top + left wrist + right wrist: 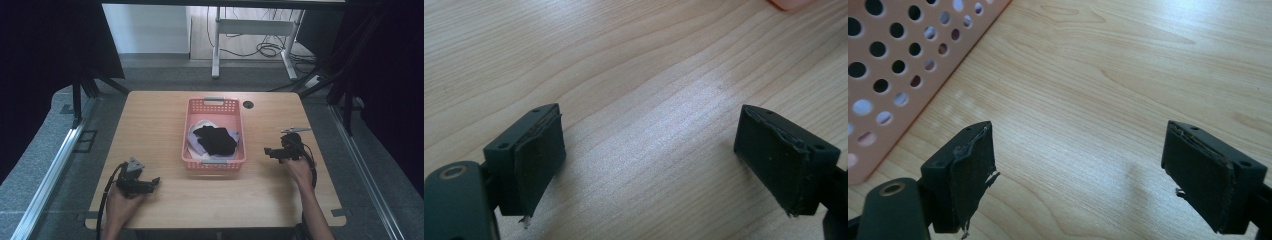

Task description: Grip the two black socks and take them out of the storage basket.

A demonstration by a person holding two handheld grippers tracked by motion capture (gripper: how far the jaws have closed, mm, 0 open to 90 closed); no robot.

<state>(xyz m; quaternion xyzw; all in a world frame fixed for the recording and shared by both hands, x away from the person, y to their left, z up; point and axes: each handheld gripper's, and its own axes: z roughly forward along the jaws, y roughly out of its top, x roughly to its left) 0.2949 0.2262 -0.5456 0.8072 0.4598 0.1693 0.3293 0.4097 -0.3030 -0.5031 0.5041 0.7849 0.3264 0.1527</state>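
Pink plastic basket (214, 106) with round holes, sitting mid-frame on the wooden table (150, 120). Black cloth (216, 139) piled inside on pale cloth (196, 137). Left tool (156, 181) at lower left, spread wide, pinching nothing. Right tool (267, 151) at right, just beside the basket, spread wide too. Bare smooth wood between.

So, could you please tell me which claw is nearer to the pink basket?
Right. The right claw sits just off the basket's right wall; the left claw lies farther away, below its front-left corner.
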